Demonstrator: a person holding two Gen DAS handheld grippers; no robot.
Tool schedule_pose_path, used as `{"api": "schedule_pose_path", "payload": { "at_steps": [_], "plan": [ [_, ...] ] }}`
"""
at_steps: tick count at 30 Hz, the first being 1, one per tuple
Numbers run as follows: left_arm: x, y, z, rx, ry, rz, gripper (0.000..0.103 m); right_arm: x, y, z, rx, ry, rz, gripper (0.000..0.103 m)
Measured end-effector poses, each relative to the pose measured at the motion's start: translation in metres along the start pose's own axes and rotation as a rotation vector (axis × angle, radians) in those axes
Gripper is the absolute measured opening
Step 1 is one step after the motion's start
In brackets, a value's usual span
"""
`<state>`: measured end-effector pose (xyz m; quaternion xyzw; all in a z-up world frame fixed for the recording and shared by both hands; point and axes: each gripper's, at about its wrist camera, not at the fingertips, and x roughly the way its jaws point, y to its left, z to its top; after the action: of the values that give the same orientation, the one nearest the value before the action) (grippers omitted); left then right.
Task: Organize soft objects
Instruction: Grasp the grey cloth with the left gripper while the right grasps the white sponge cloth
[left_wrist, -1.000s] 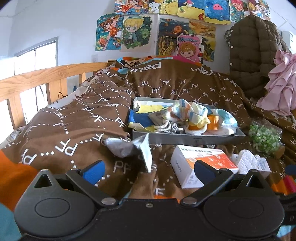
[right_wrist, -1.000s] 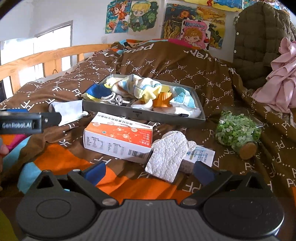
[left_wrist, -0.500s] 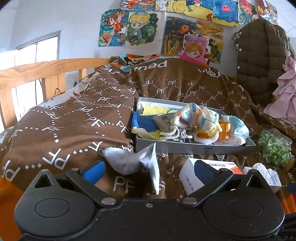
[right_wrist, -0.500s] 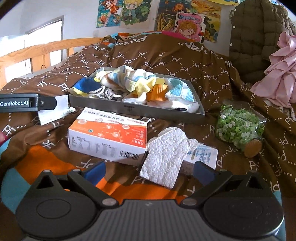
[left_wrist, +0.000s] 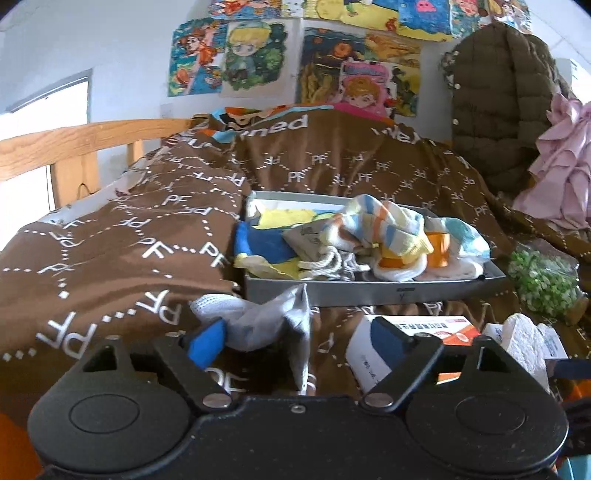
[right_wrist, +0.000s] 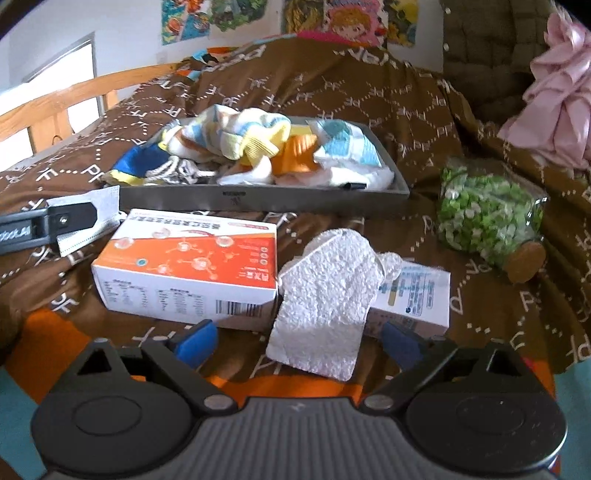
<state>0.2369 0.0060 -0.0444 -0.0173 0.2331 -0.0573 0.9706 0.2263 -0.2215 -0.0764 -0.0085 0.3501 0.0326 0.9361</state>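
Note:
A grey tray (left_wrist: 373, 291) on the brown bedspread holds several soft cloths and socks (left_wrist: 376, 229); it also shows in the right wrist view (right_wrist: 258, 199). My left gripper (left_wrist: 299, 339) is open, its fingers on either side of a crumpled white face mask (left_wrist: 258, 321) lying just before the tray. The mask also shows in the right wrist view (right_wrist: 99, 218), under the left gripper's finger (right_wrist: 70, 221). My right gripper (right_wrist: 295, 339) is open, close behind a white textured cloth (right_wrist: 325, 302) lying between two boxes.
An orange-and-white box (right_wrist: 188, 266) and a small white-blue box (right_wrist: 413, 295) lie before the tray. A bag of green pieces (right_wrist: 484, 218) lies at right. A wooden bed rail (left_wrist: 74, 147) runs along the left. A brown jacket (left_wrist: 506, 110) and pink cloth (left_wrist: 561, 162) hang at right.
My left gripper has moved forward to the face mask, which now lies between its fingers. My right gripper has moved closer to the white cloth.

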Motion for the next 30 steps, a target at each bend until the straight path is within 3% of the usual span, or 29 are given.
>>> {"api": "schedule_pose_path", "payload": {
  "at_steps": [6,10,14,16,24,30],
  "plan": [
    [0.007,-0.003,-0.002,-0.02,0.006,-0.03,0.064,0.011,-0.005,-0.001,0.034,0.041,0.007,0.088],
    [0.012,-0.005,-0.002,-0.021,0.007,-0.045,0.06,0.016,-0.005,-0.002,0.036,0.054,0.007,0.083],
    [0.016,-0.007,-0.002,-0.035,0.002,-0.044,0.059,0.02,-0.004,-0.001,0.042,0.06,-0.001,0.071],
    [0.019,-0.007,-0.003,-0.047,0.003,-0.046,0.053,0.022,-0.003,-0.001,0.042,0.059,-0.002,0.065],
    [0.027,-0.011,-0.005,-0.054,-0.005,-0.069,0.023,0.019,-0.003,-0.001,0.058,0.034,-0.012,0.061],
    [0.024,-0.016,-0.007,-0.034,-0.026,-0.116,0.013,0.008,-0.001,0.002,0.062,-0.018,-0.016,0.06]
  ]
}}
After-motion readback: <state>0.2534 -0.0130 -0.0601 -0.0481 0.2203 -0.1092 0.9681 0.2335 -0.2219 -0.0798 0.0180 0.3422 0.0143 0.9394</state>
